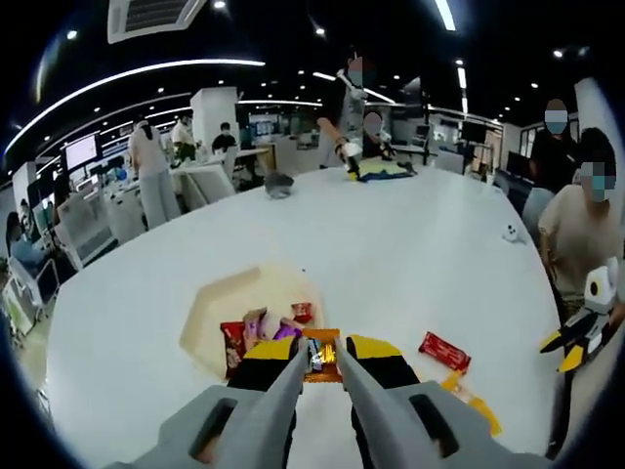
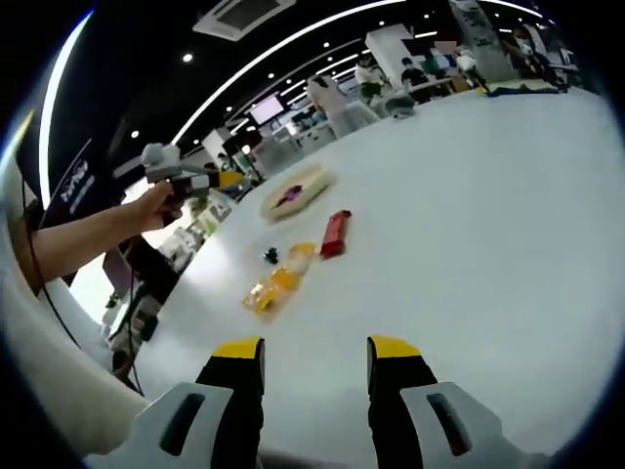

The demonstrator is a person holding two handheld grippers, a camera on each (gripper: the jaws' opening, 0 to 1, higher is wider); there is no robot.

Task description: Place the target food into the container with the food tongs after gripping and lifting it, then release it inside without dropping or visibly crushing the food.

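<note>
Left gripper point(image 1: 320, 360) clamped on an orange snack packet point(image 1: 321, 354) above the yellow tray point(image 1: 220, 305), poised for release; right gripper point(image 2: 314, 357) wide, empty, over bare tabletop point(image 2: 488, 215).

A wide white table point(image 1: 420, 244) is filling the middle of the left gripper view, and it is sweeping across the right side of the right gripper view as well. Long curved light strips point(image 1: 137, 78) and small spotlights are glowing on the dark ceiling at the upper left, beside a square ceiling vent point(image 1: 151, 15) along the top edge. Desks point(image 1: 210, 176), a white pillar point(image 1: 215, 107) and a lit screen point(image 1: 80, 151) are lining the far left, where several people point(image 1: 151, 171) are standing.
</note>
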